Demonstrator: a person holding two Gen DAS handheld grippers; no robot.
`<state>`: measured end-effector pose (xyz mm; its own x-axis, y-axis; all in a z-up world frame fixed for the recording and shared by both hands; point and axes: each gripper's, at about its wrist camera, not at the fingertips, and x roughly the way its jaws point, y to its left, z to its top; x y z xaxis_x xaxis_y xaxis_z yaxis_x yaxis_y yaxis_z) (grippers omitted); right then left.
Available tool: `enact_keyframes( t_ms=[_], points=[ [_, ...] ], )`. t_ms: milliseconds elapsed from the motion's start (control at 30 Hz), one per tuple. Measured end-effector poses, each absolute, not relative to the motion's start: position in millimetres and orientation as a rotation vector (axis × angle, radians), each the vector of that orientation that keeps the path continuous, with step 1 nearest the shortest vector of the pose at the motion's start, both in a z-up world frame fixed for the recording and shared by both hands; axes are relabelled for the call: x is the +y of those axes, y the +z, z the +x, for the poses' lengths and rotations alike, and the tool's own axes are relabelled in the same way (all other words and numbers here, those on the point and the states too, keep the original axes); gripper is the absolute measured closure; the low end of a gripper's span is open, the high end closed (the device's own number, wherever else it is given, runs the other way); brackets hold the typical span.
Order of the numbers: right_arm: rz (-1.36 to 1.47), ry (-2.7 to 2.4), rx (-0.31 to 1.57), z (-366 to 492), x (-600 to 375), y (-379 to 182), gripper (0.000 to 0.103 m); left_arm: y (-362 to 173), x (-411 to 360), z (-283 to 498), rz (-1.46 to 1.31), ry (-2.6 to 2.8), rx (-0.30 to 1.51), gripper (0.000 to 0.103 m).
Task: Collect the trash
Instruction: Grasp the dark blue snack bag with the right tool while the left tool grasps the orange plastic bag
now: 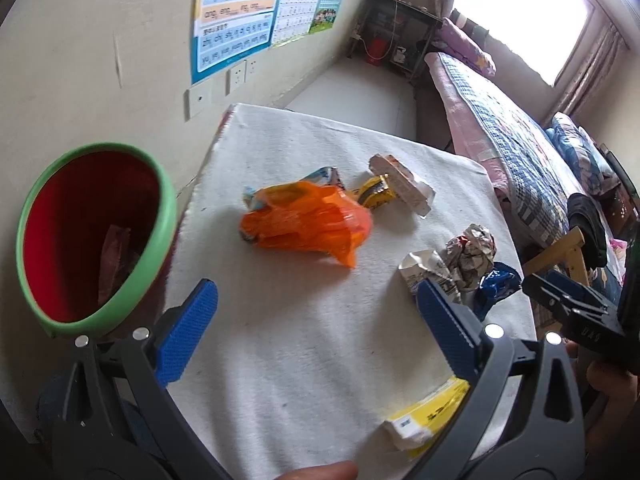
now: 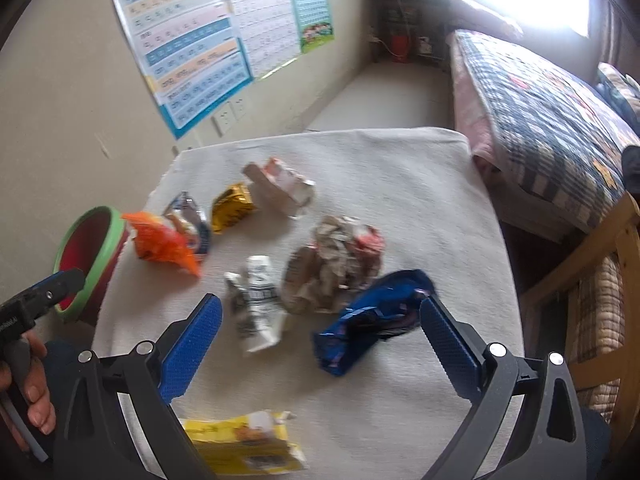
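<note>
A white-cloth table holds several pieces of trash: an orange plastic bag, a yellow wrapper, a white carton, crumpled paper, a white wrapper, a blue wrapper and a yellow packet. A red bin with a green rim stands at the table's left; it holds a pinkish wrapper. My left gripper is open and empty beside the bin. My right gripper is open above the white and blue wrappers.
A wall with posters and sockets lies behind the table. A bed with a checked quilt runs along the right. A wooden chair stands at the table's right edge. A dark shelf stands in the far corner.
</note>
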<state>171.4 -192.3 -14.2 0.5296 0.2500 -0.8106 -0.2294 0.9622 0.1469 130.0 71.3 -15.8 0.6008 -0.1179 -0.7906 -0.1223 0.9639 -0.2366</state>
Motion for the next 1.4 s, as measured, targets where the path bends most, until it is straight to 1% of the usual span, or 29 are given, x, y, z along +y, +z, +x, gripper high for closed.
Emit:
enact_keyframes(
  t_ms=[300, 667, 833, 867, 900, 967, 1067, 1133, 1167, 1233, 1300, 1400],
  points=[
    [0.051, 0.229, 1.032, 186.8, -215.0, -39.1, 0.007, -18.6, 60.8, 159.9, -0.269, 0.013, 0.933, 0.005],
    [0.106, 0.184, 1.107, 209.6, -230.7, -65.1, 0.007, -35.0, 67.4, 195.2, -0.275, 0.058, 0.966, 0.005],
    [0.175, 0.186, 1.163, 217.5, -235.5, -81.9, 0.007, -42.0, 68.9, 205.9, -0.27, 0.061, 0.978, 0.005],
    [0.184, 0.189, 1.168, 218.2, -236.1, -84.4, 0.009, -43.0, 68.8, 207.3, -0.269, 0.061, 0.98, 0.005],
    [0.193, 0.195, 1.178, 218.6, -236.3, -88.4, 0.012, -44.2, 69.2, 209.2, -0.269, 0.061, 0.982, 0.006],
    [0.227, 0.214, 1.186, 218.7, -238.3, -92.5, 0.014, -46.7, 69.8, 212.0, -0.274, 0.058, 0.987, 0.006],
    [0.232, 0.232, 1.183, 218.1, -237.7, -91.7, 0.02, -50.2, 71.3, 215.1, -0.282, 0.06, 0.996, 0.018],
    [0.234, 0.247, 1.184, 217.6, -236.4, -90.6, 0.024, -53.4, 72.9, 217.2, -0.295, 0.056, 1.01, 0.033],
    [0.234, 0.252, 1.185, 217.1, -235.2, -90.5, 0.026, -54.3, 73.6, 217.5, -0.306, 0.049, 1.014, 0.035],
    [0.23, 0.263, 1.185, 215.6, -233.9, -90.0, 0.031, -54.2, 72.7, 216.8, -0.304, 0.041, 1.012, 0.048],
    [0.227, 0.271, 1.187, 213.8, -232.0, -89.3, 0.037, -51.4, 70.7, 215.2, -0.296, 0.035, 1.005, 0.053],
    [0.224, 0.274, 1.185, 212.7, -230.2, -88.6, 0.041, -48.5, 72.4, 213.2, -0.308, 0.028, 0.996, 0.062]
  ],
)
